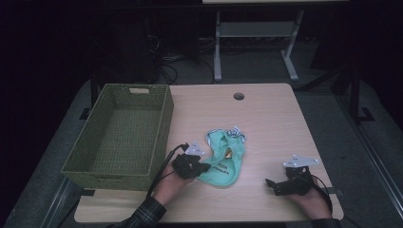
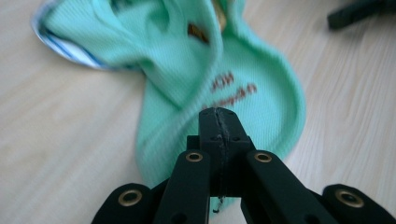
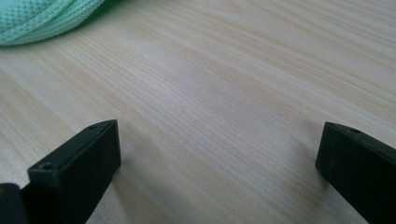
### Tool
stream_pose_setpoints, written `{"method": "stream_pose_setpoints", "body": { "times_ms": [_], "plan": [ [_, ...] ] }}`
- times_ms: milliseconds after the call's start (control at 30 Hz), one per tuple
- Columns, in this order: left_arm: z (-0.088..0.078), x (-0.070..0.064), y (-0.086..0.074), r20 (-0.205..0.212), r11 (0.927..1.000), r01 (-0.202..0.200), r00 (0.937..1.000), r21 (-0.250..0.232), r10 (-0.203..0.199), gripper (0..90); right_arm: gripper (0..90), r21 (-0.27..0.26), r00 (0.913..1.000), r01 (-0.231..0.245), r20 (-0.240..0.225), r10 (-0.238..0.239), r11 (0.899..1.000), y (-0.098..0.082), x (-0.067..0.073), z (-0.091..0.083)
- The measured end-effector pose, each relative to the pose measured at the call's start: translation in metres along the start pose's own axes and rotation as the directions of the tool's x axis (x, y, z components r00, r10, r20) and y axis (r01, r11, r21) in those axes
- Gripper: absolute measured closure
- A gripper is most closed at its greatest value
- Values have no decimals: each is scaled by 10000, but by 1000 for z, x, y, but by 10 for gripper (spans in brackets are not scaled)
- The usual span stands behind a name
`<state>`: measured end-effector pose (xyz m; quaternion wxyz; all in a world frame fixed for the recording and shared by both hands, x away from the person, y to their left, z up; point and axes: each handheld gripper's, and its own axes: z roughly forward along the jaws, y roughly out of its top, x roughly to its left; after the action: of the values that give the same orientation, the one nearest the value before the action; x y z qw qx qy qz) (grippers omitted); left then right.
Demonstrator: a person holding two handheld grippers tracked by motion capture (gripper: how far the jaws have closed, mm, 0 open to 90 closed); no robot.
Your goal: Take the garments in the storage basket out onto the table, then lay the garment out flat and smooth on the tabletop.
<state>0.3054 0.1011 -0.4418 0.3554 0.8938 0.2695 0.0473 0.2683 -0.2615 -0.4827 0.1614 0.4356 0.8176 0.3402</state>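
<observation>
- Green garment point(image 1: 223, 159): mint-green knit with reddish lettering and a white-and-blue trimmed edge, lying crumpled on the bench point(image 1: 266, 118) about midway between its left and right edges, nearer the front edge than the back.
- Left tool point(image 1: 205, 167): at the garment's lower left end, the end nearest the front edge; its jaws are pressed together tip to tip. In the left gripper view point(image 2: 218, 116) the tips sit over the green cloth, which spreads away beyond them; whether a fold is pinched between them cannot be told.
- Right tool point(image 1: 269, 185): near the bench's front right corner, well apart from the garment, jaws spread wide with bare wood between them. In the right gripper view point(image 3: 219, 154) a corner of the garment point(image 3: 42, 18) lies far off at upper left.
- Woven green basket point(image 1: 85, 156): along the bench's left edge, just beside the left tool.
</observation>
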Motion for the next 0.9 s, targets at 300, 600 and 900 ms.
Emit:
{"method": "stream_pose_setpoints", "body": {
  "times_ms": [300, 600, 900],
  "plan": [
    [11, 3, -9, -497, 9961, -270, 9983, 836, 312, 888, 18, 121, 10000, 22, -21, -22, 9999, 2, -1, 0],
    [13, 1, -8, -716, 9960, -337, 9966, 831, 397, 889, 56, -332, 9996, 139, -233, -146, 9994, 17, -3, -8],
    [12, 3, -8, -593, 9957, -299, 9976, 875, 351, 886, 71, -785, 9970, 244, -713, -301, 9966, 44, 1, -2]
  ]
}}
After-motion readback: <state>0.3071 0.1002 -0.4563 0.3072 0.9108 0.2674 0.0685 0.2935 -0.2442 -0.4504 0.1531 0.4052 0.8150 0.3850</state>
